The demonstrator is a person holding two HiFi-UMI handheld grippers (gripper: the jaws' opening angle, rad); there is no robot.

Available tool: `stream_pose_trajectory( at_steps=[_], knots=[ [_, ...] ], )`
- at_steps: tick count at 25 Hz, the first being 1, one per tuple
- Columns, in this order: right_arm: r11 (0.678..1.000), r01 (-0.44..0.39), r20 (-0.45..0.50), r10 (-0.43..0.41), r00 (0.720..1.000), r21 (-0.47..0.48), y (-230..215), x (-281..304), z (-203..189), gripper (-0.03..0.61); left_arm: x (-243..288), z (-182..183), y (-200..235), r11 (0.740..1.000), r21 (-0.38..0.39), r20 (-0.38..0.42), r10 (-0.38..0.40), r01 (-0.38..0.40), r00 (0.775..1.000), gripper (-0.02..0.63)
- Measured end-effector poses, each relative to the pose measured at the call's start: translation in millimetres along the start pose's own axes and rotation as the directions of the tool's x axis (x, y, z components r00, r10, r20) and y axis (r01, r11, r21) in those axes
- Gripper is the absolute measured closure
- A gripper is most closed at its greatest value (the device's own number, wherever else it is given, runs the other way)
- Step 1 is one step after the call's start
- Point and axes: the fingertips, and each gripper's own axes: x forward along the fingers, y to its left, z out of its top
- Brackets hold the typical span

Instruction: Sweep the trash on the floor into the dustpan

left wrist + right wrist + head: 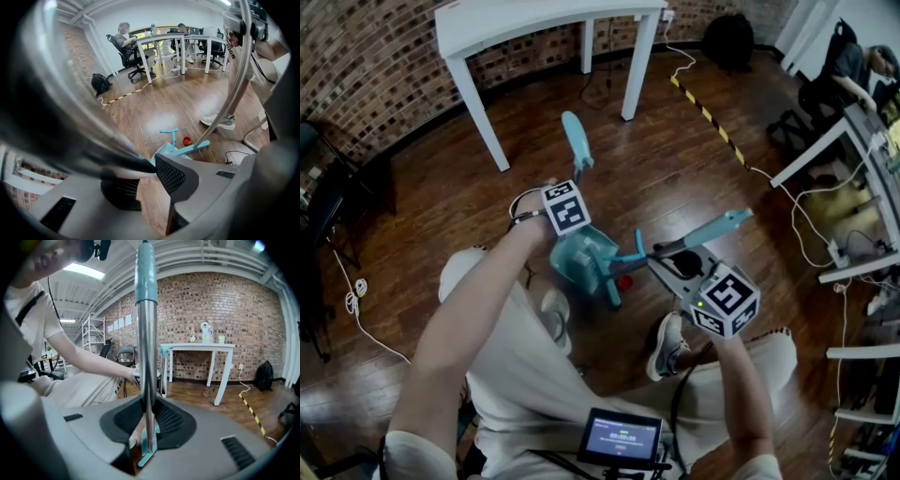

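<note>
Right tool point(147, 420) is clamping the seemingly light, stiff, slick broom handle point(146, 348) mid-shaft (left tool point(149, 165) is pinching the dustpan pole point(577, 141)).

The dark wooden floor point(675, 178) carries a teal dustpan point(577, 258), 1 small red piece of trash point(624, 281) just beside it, a white table point(473, 103) and a black backpack point(728, 39).

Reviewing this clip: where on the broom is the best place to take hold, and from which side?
The bare metal shaft of the broom, below its blue end sleeve. It is thin, round and straight, so jaws close squarely across it. Come from the person's side, as the right gripper does now, leaving the brush head free to sweep.
</note>
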Motion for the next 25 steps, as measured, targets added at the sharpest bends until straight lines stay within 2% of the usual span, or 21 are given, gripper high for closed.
stream_pose_trajectory(
  at_steps=[6,12,17,25],
  knots=[
    [0.995,0.075,0.058,-0.079,0.995,0.071,-27,-36,3,0.48,1,-5,-2,1.0,0.001,0.002,0.001,-0.001,1.0,0.52],
    [0.987,0.143,-0.035,-0.141,0.989,0.07,-61,-57,-23,0.48,0,-11,2,1.0,-0.027,-0.029,0.005,-0.005,1.0,0.522],
    [0.98,0.177,-0.063,-0.172,0.983,0.092,-75,-55,-47,0.48,4,-20,-2,0.999,-0.044,-0.04,-0.005,0.003,0.999,0.521],
    [0.953,0.255,-0.163,-0.229,0.96,0.161,-84,-64,-75,0.48,0,-7,-3,1.0,-0.015,-0.005,0.002,-0.002,1.0,0.522]
  ],
)
